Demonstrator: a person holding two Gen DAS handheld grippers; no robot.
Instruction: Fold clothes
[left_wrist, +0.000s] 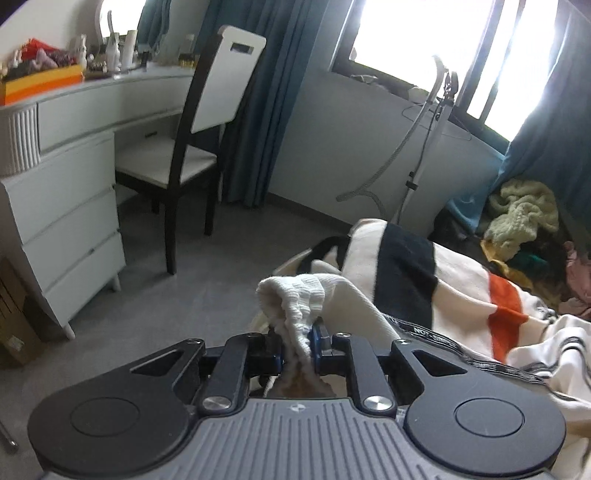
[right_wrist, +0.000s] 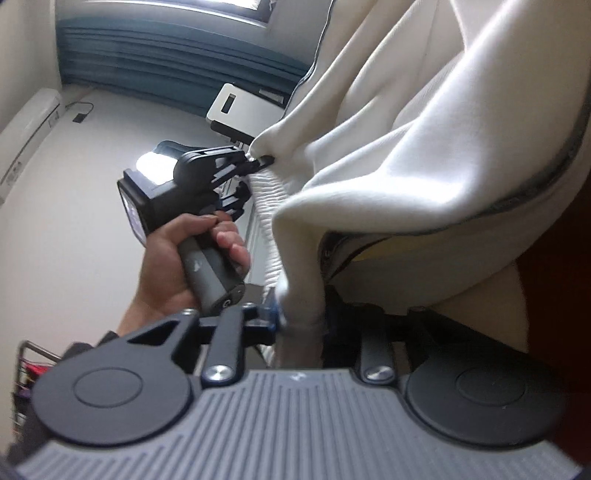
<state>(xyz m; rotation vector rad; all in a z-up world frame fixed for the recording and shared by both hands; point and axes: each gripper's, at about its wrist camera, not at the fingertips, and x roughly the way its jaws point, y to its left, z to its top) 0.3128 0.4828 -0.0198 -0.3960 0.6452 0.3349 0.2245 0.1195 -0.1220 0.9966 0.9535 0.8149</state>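
Observation:
A cream sweatshirt (left_wrist: 369, 280) with a black band and an orange patch hangs in the air between both grippers. My left gripper (left_wrist: 300, 349) is shut on its ribbed cream hem (left_wrist: 295, 295), which bunches up just past the fingers. In the right wrist view the same garment (right_wrist: 424, 147) drapes down in large folds, and my right gripper (right_wrist: 301, 317) is shut on a fold of it. The left gripper (right_wrist: 258, 160) also shows there, held by a hand (right_wrist: 173, 258), pinching the ribbed edge (right_wrist: 267, 192) to the upper left of the right gripper.
A white dresser (left_wrist: 70, 229) with cluttered top stands at left, with a black and white chair (left_wrist: 199, 122) beside it. Teal curtains (left_wrist: 255, 110) and a bright window are behind. A garment steamer stand (left_wrist: 424, 147) and a heap of clothes (left_wrist: 524, 221) sit at right. Grey carpet (left_wrist: 192, 295) lies below.

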